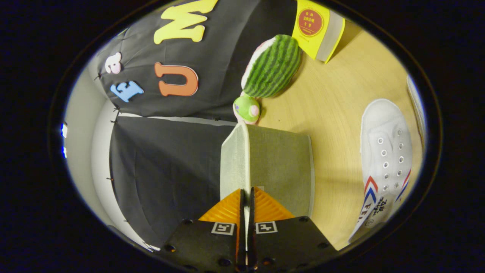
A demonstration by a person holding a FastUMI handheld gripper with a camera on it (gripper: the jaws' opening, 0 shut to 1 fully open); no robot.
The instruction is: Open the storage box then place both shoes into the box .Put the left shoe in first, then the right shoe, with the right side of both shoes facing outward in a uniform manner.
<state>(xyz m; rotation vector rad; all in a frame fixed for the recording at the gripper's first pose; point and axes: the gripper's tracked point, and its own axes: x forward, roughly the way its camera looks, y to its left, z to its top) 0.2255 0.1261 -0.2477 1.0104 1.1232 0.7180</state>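
My jaws (pixel 246 197) are clenched on the thin edge of the storage box (pixel 278 167) lid, raised just ahead; it could slip free and drop shut, with the white shoe (pixel 384 159) waiting beside on the surface (pixel 333 98)

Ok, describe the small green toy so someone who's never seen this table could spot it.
Start at the grey fabric lid pinched edge-on between the gripper fingers. Just beyond its far corner, on the wooden table, sits the small green toy. It is plain lime green with a pink spot, unlike the bigger striped watermelon plush behind it.
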